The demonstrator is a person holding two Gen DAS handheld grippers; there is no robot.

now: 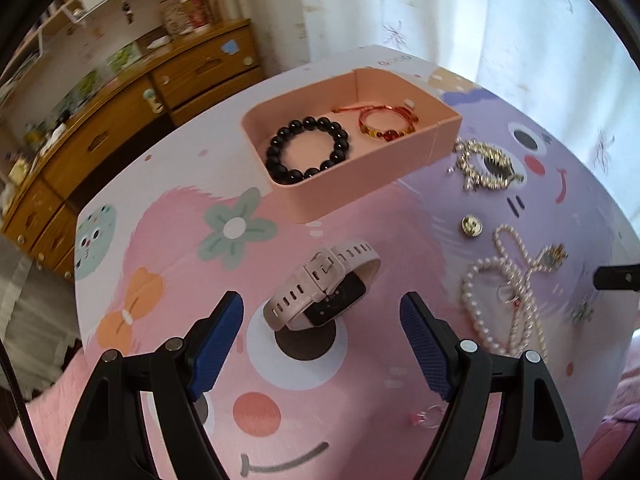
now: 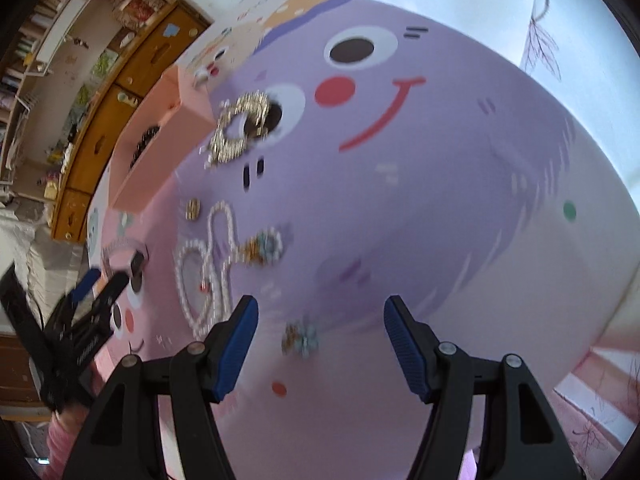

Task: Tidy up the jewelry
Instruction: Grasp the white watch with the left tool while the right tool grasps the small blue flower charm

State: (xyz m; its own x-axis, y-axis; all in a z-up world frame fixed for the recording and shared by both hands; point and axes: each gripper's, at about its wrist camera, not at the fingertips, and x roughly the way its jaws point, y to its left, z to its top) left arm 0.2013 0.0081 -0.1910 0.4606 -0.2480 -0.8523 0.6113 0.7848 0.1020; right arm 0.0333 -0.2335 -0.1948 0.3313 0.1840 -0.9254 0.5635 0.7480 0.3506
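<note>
A pink open box (image 1: 400, 168) on the cartoon mat holds a black bead bracelet (image 1: 307, 149) and a red-gold bracelet (image 1: 386, 124). My left gripper (image 1: 322, 312) is open, its blue pads either side of a pale pink smartwatch (image 1: 320, 284) lying on the mat. To its right lie a gold sparkly bracelet (image 1: 486, 164), a gold button-like piece (image 1: 472, 225) and a pearl necklace (image 1: 504, 292). My right gripper (image 2: 320, 320) is open and empty, just above a small flower earring (image 2: 301, 338). The pearl necklace (image 2: 208, 264) and a flower brooch (image 2: 264, 248) lie beyond it.
A small pink ring (image 1: 428, 418) lies near my left gripper's right finger. The mat (image 2: 440, 200) covers a round-looking table. A wooden dresser (image 1: 120, 120) stands behind on the left, a curtain (image 1: 440, 8) behind the table. The left gripper (image 2: 100, 284) shows in the right wrist view.
</note>
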